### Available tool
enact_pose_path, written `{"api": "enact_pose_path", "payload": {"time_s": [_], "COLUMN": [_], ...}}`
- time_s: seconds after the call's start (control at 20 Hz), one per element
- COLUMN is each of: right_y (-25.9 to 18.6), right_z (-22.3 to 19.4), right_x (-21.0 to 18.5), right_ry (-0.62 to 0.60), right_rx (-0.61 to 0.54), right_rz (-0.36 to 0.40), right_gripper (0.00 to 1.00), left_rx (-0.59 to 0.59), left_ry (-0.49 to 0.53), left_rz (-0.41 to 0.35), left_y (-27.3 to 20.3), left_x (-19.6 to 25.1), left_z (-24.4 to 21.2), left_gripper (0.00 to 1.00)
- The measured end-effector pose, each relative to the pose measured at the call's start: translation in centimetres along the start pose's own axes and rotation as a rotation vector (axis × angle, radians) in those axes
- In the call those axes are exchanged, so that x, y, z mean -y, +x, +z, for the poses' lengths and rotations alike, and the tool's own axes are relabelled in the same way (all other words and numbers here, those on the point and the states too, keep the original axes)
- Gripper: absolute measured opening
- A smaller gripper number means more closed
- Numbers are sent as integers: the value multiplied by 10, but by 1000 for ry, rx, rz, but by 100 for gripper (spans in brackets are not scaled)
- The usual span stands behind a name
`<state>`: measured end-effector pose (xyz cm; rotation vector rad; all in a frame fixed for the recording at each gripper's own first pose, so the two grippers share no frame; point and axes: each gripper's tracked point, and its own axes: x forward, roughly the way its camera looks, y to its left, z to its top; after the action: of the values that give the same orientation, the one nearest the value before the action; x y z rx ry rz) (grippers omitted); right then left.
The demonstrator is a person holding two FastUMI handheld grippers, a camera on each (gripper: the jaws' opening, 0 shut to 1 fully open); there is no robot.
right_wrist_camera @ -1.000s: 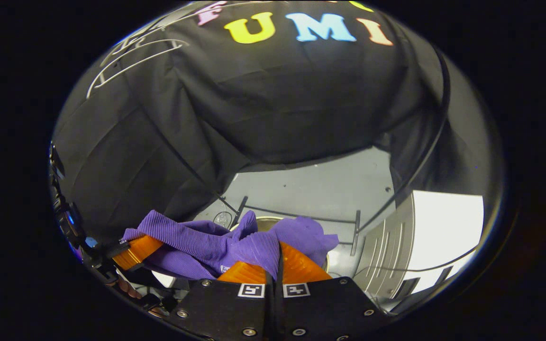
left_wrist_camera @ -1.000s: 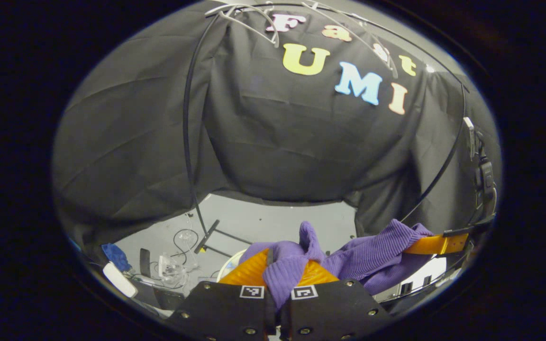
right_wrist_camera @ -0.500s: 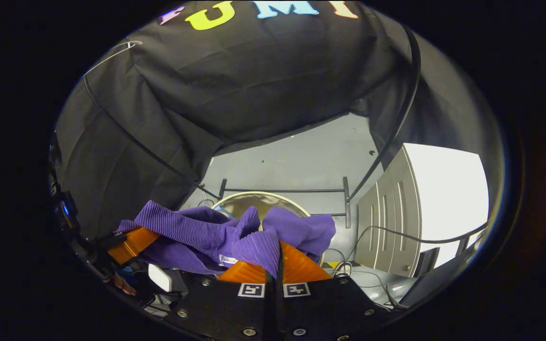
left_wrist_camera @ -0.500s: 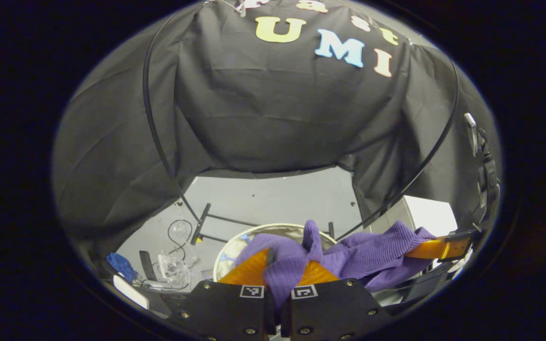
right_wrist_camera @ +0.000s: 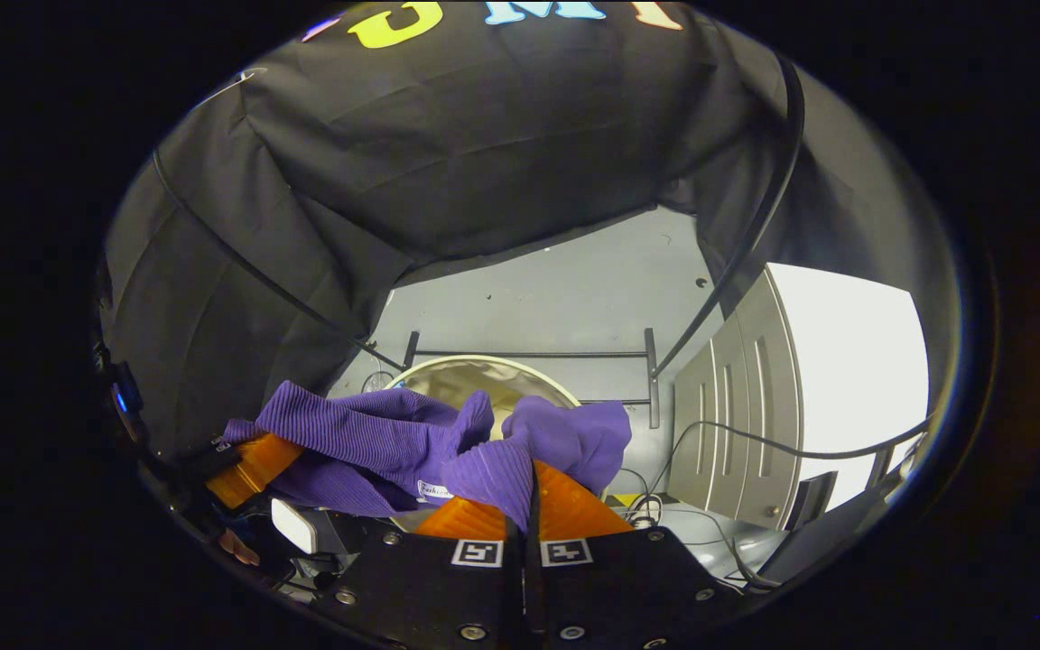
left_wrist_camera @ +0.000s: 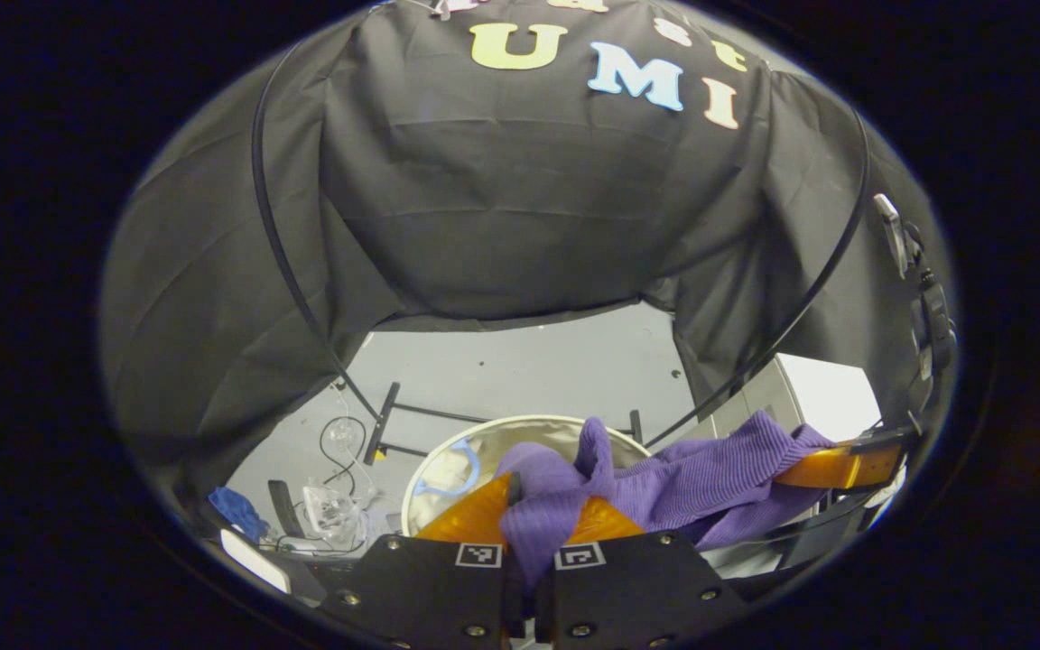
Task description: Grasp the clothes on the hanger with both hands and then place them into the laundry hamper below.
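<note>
A purple ribbed garment [left_wrist_camera: 701,483] [right_wrist_camera: 366,442] hangs stretched between my two grippers, off the hanger. My left gripper [left_wrist_camera: 529,515] is shut on one bunched end of it. My right gripper [right_wrist_camera: 524,501] is shut on the other end; a small white label shows on the cloth near it. In the left gripper view the right gripper's fingers [left_wrist_camera: 836,468] appear at the far right, clamping the cloth. In the right gripper view the left gripper's fingers [right_wrist_camera: 249,465] appear at the lower left. The round pale-rimmed laundry hamper [left_wrist_camera: 475,442] [right_wrist_camera: 475,368] stands open on the grey floor just beyond and below the garment.
A black rack base bar [right_wrist_camera: 529,354] lies on the floor behind the hamper, with thin black poles [left_wrist_camera: 285,262] rising from it. A white cabinet [right_wrist_camera: 791,379] stands to the right. Cables, clear plastic and a blue cloth [left_wrist_camera: 236,510] lie on the floor at the left.
Both grippers have come down and tipped toward the floor with the garment held between them. The hamper's opening has come into view below; the white hangers have left the top.
</note>
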<state>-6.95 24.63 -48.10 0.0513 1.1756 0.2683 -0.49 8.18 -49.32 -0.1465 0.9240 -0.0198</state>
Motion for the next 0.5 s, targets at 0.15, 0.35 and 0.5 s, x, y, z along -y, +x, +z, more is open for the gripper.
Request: {"api": "enact_pose_path", "payload": {"time_s": [0.15,0.35,0.5], "right_y": [-2,-9,-20], "right_z": [-2,-2,1], "right_x": [-4,-9,-16], "right_ry": [-9,-30,-25], "right_rx": [-13,-24,-15], "right_rz": [6,12,51], "right_gripper": [2,6,11], "left_rx": [9,34,64], "left_ry": [-5,-27,-37], "left_rz": [20,40,50], "left_y": [-4,-14,-24], "left_x": [-9,-16,-18], "left_z": [-1,-1,0], "left_gripper": [11,7,21]}}
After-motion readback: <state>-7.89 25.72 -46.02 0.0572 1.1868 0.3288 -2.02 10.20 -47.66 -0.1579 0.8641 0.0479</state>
